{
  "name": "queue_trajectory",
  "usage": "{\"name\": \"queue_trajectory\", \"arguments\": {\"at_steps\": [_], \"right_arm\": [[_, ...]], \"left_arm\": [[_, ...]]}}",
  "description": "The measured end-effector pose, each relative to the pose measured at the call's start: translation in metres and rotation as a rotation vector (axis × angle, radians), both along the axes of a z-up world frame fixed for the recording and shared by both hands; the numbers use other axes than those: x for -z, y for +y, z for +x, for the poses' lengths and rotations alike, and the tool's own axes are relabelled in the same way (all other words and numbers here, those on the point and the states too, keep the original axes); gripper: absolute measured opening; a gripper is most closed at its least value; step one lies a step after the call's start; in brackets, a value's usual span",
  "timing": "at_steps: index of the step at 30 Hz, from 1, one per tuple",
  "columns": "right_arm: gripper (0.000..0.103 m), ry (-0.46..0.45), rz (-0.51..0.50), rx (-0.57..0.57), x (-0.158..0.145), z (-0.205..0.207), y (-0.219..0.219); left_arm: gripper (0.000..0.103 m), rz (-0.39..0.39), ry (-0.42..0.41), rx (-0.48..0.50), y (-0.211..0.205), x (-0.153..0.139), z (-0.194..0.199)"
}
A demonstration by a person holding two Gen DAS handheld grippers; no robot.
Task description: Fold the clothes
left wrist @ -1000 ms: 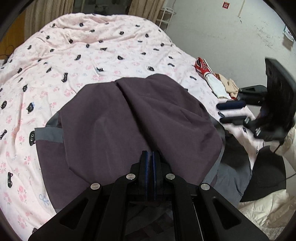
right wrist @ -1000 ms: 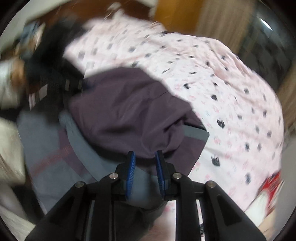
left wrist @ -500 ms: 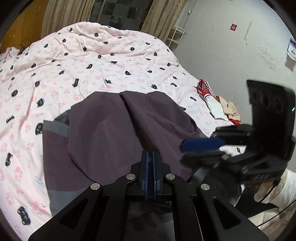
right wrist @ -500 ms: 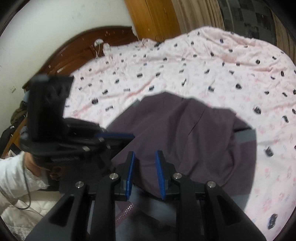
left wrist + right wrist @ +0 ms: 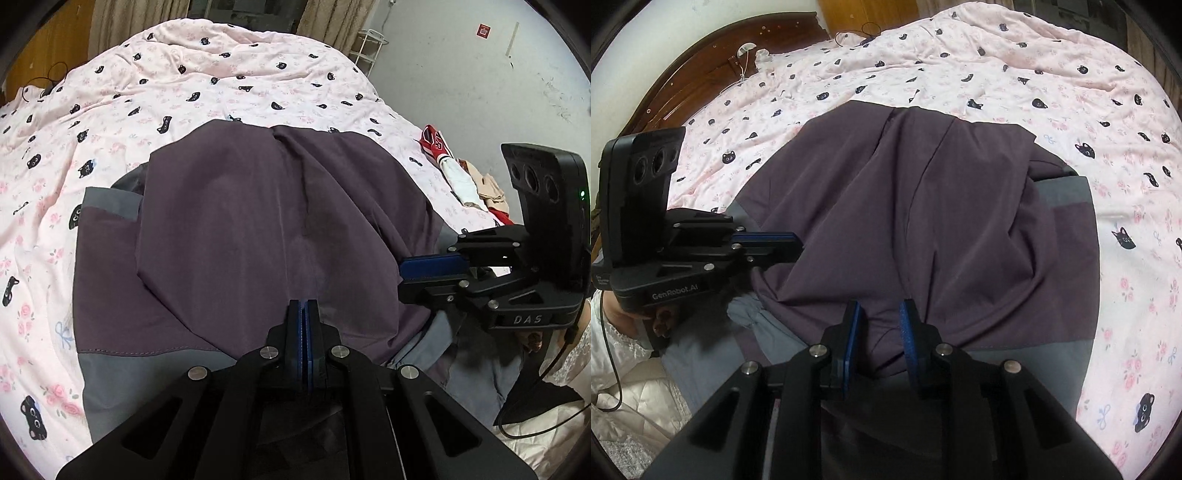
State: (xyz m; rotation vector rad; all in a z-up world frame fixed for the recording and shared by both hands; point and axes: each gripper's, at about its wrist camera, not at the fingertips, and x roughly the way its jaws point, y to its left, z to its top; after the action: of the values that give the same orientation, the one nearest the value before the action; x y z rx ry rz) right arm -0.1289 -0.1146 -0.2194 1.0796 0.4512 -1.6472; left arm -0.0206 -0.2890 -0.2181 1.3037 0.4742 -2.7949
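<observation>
At the near edge of a pink cat-print quilt [image 5: 229, 77], the left gripper [image 5: 303, 314] pinches shut on the purple-and-grey garment [image 5: 240, 229] while the right gripper [image 5: 878, 325], jaws parted, straddles a fold, cloth stretching away ahead.

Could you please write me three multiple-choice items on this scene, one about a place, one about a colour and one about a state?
1. Where does the dark purple garment with grey panels lie?
A. on the pink cat-print bedspread
B. on a wooden floor
C. over a chair

2. What colour are the pads of the right gripper?
A. red
B. blue
C. white

3. How does the left gripper stand?
A. wide open
B. shut
C. out of view

Answers: 1 A, bedspread shows around the garment; 2 B, blue pads line both fingers; 3 B, its pads meet with no gap.
</observation>
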Motion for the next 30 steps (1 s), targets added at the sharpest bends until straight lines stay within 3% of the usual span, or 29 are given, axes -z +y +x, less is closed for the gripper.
{"name": "queue_trajectory", "arguments": {"at_steps": [4, 8, 17, 30], "right_arm": [[0.023, -0.077, -0.144, 0.02, -0.029, -0.012, 0.02], [0.024, -0.096, -0.266, 0.116, -0.055, -0.045, 0.043], [0.025, 0.035, -0.187, 0.152, -0.055, -0.074, 0.04], [0.022, 0.042, -0.12, 0.125, -0.033, -0.09, 0.02]], "left_arm": [[0.003, 0.055, 0.079, -0.025, -0.011, -0.019, 0.009], [0.003, 0.085, 0.134, -0.051, -0.022, -0.031, 0.013], [0.003, 0.125, 0.096, -0.045, -0.022, -0.01, 0.006], [0.003, 0.147, 0.071, -0.051, -0.026, 0.004, -0.003]]}}
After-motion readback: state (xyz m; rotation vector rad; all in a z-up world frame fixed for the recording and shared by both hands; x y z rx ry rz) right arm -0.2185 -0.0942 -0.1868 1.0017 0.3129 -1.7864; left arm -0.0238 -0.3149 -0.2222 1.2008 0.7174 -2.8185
